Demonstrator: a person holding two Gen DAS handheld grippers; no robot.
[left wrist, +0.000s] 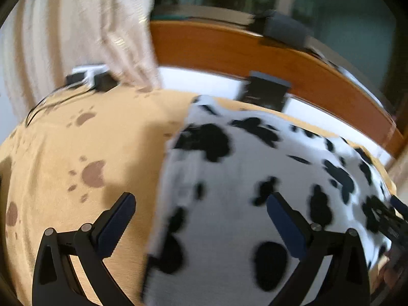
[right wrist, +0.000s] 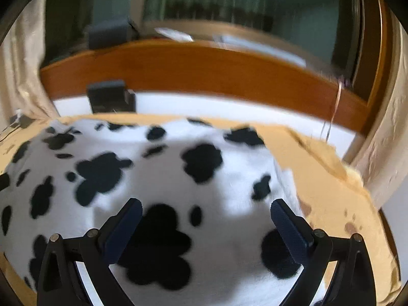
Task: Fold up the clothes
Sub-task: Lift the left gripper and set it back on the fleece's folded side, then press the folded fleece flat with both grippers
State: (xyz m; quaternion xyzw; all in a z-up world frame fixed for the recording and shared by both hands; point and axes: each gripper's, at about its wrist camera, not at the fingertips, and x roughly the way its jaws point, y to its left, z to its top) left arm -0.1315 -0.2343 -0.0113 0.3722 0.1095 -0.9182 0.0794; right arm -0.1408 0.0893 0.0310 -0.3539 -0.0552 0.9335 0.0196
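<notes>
A fluffy white garment with black cow spots (left wrist: 242, 178) (right wrist: 158, 178) lies spread flat on a tan bedspread with brown paw prints (left wrist: 76, 153) (right wrist: 331, 178). My left gripper (left wrist: 201, 209) hovers open over the garment's left edge, one finger above the bedspread and the other above the fabric. My right gripper (right wrist: 206, 214) is open above the garment's right half, with nothing between its fingers. At the right edge of the left wrist view, part of the other gripper (left wrist: 392, 219) shows. Both views are blurred.
An orange wooden headboard (left wrist: 255, 51) (right wrist: 204, 74) runs along the back, above a white strip of sheet. A black box (left wrist: 265, 91) (right wrist: 109, 97) stands at the bed's far edge. A charger with cable (left wrist: 86, 79) lies far left. Cream curtains (left wrist: 76, 30) (right wrist: 387, 127) hang at the sides.
</notes>
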